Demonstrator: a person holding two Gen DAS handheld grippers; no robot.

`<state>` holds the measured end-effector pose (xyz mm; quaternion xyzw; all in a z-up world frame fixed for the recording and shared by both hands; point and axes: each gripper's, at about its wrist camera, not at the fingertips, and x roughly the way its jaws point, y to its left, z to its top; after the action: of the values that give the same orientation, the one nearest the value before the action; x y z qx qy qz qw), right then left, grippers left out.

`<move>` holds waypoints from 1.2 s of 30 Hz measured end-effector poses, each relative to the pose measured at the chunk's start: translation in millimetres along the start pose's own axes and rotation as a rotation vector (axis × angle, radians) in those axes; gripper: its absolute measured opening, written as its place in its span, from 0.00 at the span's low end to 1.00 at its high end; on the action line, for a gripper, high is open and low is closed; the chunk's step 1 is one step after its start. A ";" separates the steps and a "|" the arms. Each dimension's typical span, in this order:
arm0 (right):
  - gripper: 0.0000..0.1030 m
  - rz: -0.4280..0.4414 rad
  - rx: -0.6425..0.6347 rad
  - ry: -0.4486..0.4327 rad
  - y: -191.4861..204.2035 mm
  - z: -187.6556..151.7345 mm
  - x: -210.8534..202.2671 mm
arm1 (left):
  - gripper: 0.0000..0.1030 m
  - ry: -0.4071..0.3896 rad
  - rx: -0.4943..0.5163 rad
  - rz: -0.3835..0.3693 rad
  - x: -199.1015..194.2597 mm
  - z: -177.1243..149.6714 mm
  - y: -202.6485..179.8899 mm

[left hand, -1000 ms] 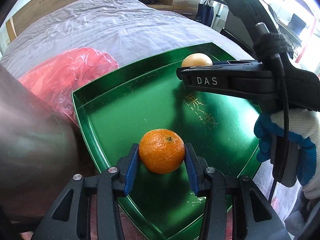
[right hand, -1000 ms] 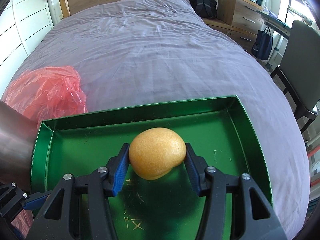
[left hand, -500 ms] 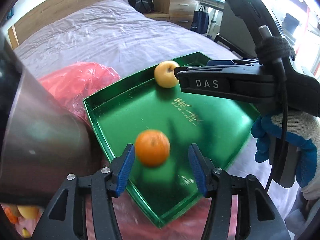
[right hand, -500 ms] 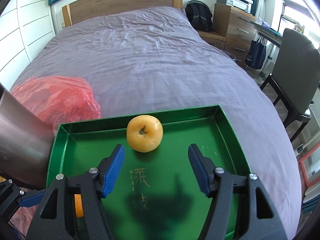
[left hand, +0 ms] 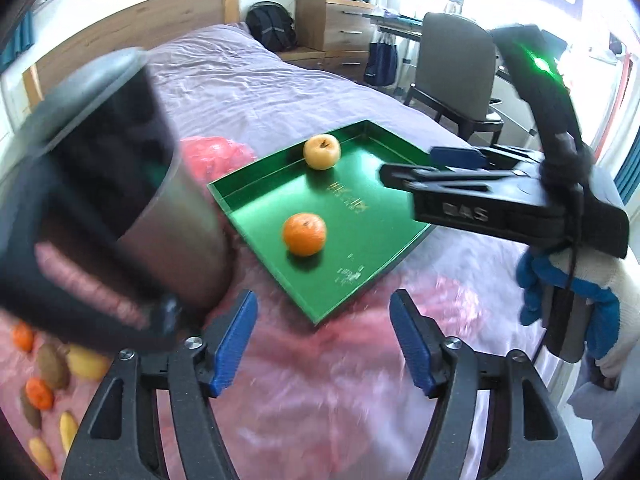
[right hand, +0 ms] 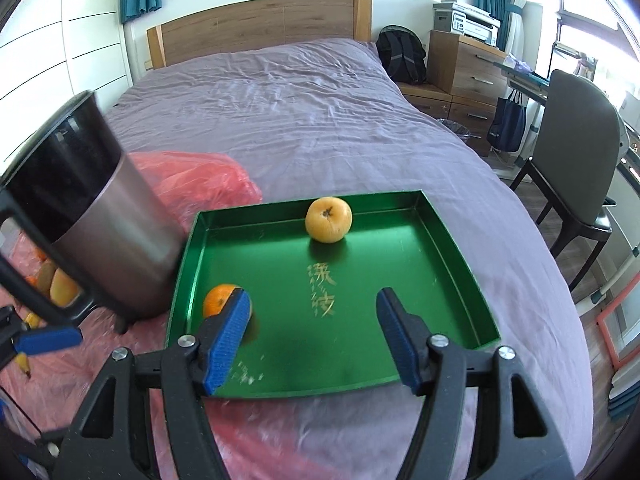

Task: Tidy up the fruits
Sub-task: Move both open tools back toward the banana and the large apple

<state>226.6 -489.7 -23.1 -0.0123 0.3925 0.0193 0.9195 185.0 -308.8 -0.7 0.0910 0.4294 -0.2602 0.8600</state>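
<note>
While the left gripper (left hand: 323,344) is opening with nothing between its jaws and the right gripper (right hand: 314,340) stands spread and empty, the orange (left hand: 304,233) and yellow apple (right hand: 328,219) lie apart on the green tray (right hand: 448,240). Both look round, firm and likely to roll; each should be pinched across its widest middle.

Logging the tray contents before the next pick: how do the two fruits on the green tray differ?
The mandarin is deep orange with a small dark stem spot; the yellow fruit is pale yellow-gold with a dimpled stem hollow. The mandarin sits in the open floor of the green tray; the yellow fruit lies close to the far wall. Both are round, loose and ungripped.
</note>
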 end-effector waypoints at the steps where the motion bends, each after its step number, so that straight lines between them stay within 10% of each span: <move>1: 0.84 0.002 -0.001 -0.002 2.8 -4.0 -5.2 | 0.62 -0.003 -0.002 0.005 -6.1 -4.4 1.8; 36: 0.84 0.332 -0.303 -0.009 241.0 -74.7 -83.4 | 0.82 0.011 -0.289 0.293 -145.8 -168.5 173.3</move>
<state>104.1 -253.9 -16.3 -0.0854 0.3777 0.2293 0.8930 87.3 -43.9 -1.3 0.0295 0.4491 -0.0674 0.8904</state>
